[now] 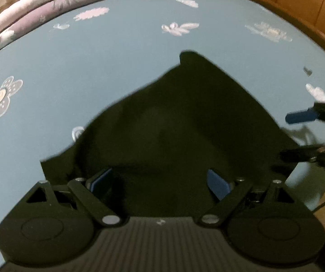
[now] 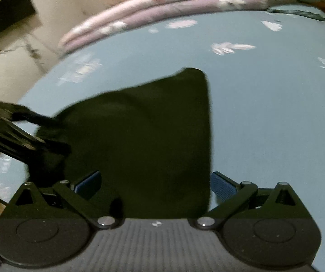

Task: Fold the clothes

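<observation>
The left gripper (image 1: 160, 181) points steeply down, its jaws spread wide. Its two blue-padded fingers (image 1: 218, 183) stand well apart, with nothing pressed between them. The black linkage arms behind them splay outward to either side.

The right gripper (image 2: 155, 183) also tilts down, less steeply, jaws wide as well. Its fingers (image 2: 222, 187) are far apart and clamp nothing.

The two grippers sit near each other, side by side. In the left wrist view the right gripper enters from the right edge, one blue finger showing, blurred.
</observation>
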### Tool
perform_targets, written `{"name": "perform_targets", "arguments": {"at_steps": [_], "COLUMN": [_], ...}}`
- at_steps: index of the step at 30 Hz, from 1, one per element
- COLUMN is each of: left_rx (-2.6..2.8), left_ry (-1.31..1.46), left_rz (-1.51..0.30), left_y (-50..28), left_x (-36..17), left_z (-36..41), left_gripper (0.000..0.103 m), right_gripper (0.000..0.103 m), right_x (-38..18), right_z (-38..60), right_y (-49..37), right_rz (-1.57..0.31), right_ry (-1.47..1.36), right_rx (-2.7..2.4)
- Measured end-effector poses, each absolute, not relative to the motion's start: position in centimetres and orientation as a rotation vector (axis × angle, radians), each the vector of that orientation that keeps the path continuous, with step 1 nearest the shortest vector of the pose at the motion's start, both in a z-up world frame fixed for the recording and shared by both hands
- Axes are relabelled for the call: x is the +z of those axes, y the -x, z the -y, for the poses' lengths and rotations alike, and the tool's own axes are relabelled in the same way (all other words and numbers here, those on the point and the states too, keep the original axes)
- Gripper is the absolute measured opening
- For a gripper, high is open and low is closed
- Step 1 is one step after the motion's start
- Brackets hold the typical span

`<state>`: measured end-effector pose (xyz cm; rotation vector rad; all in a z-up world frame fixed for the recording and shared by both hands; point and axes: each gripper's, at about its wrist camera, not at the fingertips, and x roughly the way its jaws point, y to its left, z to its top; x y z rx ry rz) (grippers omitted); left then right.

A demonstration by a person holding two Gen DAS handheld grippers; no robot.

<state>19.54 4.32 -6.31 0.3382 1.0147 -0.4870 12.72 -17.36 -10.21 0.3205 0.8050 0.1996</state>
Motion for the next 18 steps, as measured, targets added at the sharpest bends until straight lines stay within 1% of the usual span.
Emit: {"name": "perform_targets", "arguments": {"at_steps": [4,7,10,14,16,18], "left_rx": [-0.41,-0.366,-0.334,-0.427,-0.494,-0.52], "left_ry": [-0.237,-0.294,-0.306,-0.233,-0.24,-0.248], "left_rz": [-1.036,-1.011,-0.994,-0.898,-0.856,-0.873], "left_y": [-18.7,-17.1,-16.0,-14.7,-14.0,-14.2], "left_x": [-7.6,-7.3,-6.3,-4.4,-4.3,-5.1], "left_z": [-5.6,-5.5,-4.7,-2.9,-1.5,-0.5], "left_gripper": [0.09,0.09,0.089,0.089,0.09,0.09], "right_gripper": [0.103,0.103,0.103,0.103,0.103,0.103], "right_x": [-11.2,-12.5,-12.9,-12.7,-12.6,-12.6], "right_z": [16.5,15.7,15.5,16.6,17.1,17.2], "right_y": [-13.4,-13.1,-12.5,-11.8,-11.1,-10.0], "right_rz": [-0.82,-0.821,-0.788,-0.755,-0.745,-0.741], "right_ry": [-0.309,-0.229,-0.154,-0.146,-0.118,-0.065], "right_rx": [0.332,0.357,0.388,0.386,0.354,0.321]}}
